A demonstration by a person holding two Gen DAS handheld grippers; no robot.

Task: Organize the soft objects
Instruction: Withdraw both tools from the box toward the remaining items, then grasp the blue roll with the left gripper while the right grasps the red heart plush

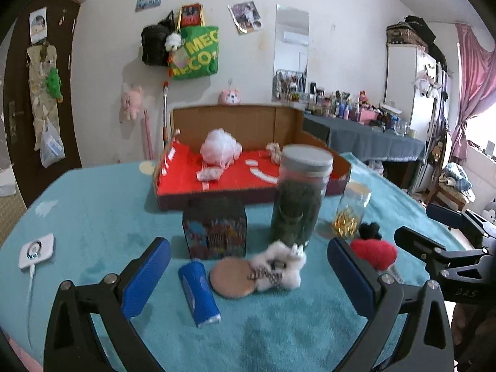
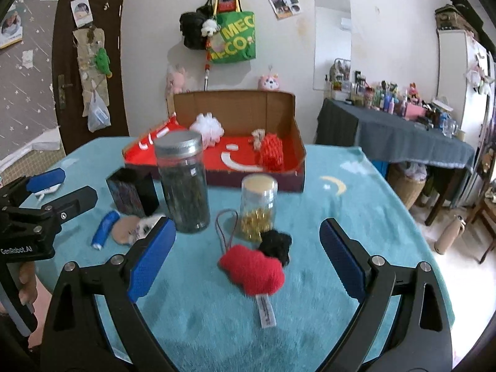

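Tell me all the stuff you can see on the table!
cardboard box: one, brown with red inside, back of table
white pouf: one, in box
red knitted thing: one, in box
tall jar: one, dark contents, in front of box
small jar: one, gold contents, right of tall jar
dark box: one, left of tall jar
blue tube: one, lying flat
tan pad: one, round, beside tube
white fluffy toy: one, partly on pad
red plush heart: one, near front
black plush: one, behind heart
left hand-held gripper: blue pads, open
right hand-held gripper: blue pads, open
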